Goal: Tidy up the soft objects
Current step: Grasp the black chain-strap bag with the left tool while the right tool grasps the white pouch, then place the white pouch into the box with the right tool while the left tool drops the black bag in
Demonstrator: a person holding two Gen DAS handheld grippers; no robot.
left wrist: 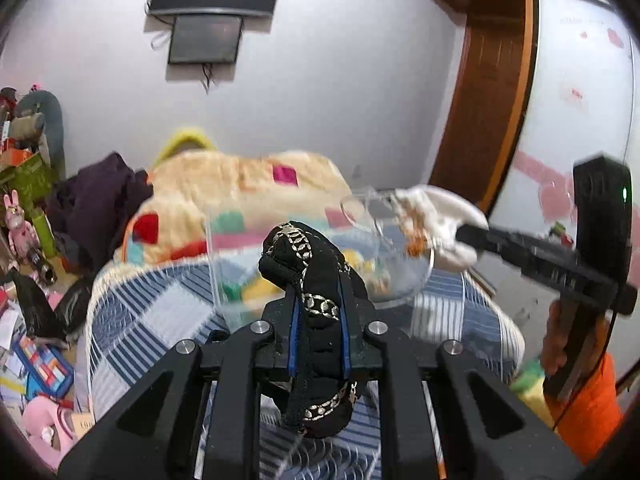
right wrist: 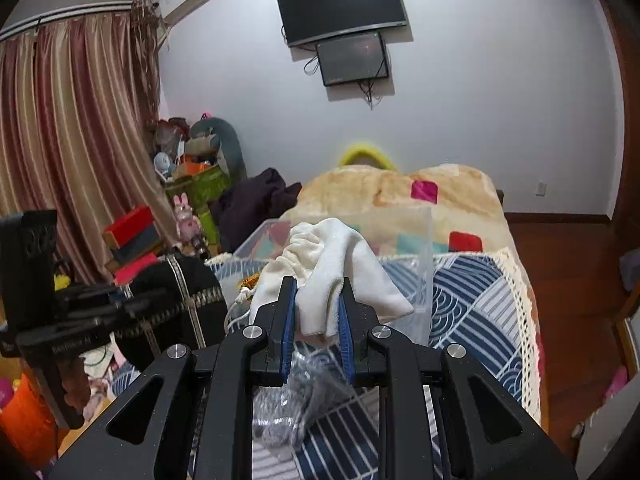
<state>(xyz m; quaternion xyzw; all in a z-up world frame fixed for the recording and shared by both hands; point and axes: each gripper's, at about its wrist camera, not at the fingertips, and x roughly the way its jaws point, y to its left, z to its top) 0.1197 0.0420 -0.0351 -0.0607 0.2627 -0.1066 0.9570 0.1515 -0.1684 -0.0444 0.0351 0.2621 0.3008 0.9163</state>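
Observation:
My left gripper is shut on a black cloth with a silver chain pattern, held above the bed. It also shows at the left of the right wrist view. My right gripper is shut on a white soft cloth, held over a clear plastic bin on the bed. In the left wrist view the right gripper holds the white cloth above the bin's rim.
The bed has a blue-and-white patterned cover and a beige patchwork blanket. A grey bagged item lies below my right gripper. Clutter of boxes and toys stands at the left. A wooden wardrobe is at the right.

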